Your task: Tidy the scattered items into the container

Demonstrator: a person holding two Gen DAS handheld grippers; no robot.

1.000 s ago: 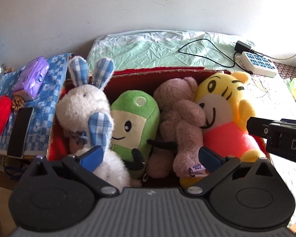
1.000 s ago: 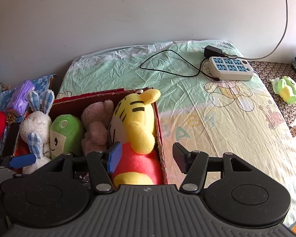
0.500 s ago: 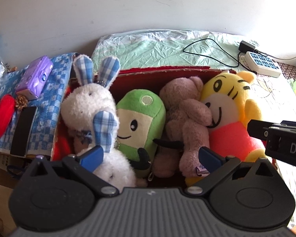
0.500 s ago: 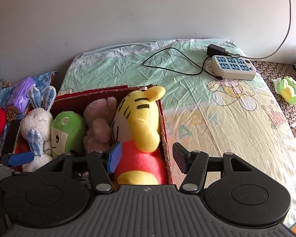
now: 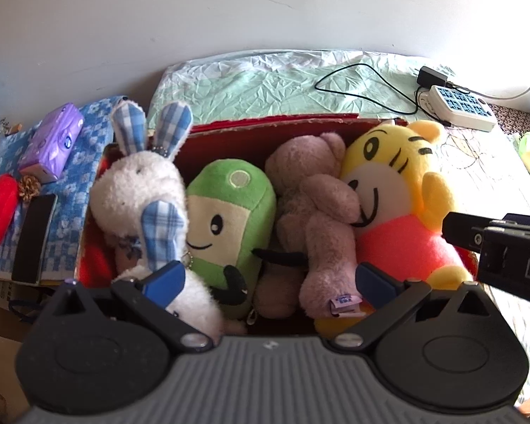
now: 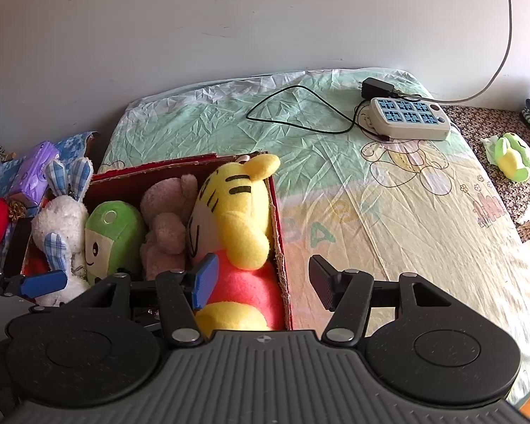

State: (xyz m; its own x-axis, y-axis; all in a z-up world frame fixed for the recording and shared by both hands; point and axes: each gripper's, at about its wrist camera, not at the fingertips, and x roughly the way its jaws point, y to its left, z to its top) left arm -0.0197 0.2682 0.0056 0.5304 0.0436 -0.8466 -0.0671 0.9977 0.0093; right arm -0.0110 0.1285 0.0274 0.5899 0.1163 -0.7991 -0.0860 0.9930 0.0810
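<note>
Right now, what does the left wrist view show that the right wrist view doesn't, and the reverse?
Left wrist only: the yellow tiger plush's full face, the label on the pink bear's foot, and the black phone in full on the blue checked cloth.

Right wrist only: most of the cartoon-print sheet, the box's outer right wall, and the whole small green and yellow plush lying outside the box.

Both: the red cardboard box holding the white rabbit, green plush, bear and tiger; the power strip; open, empty tongs.
</note>
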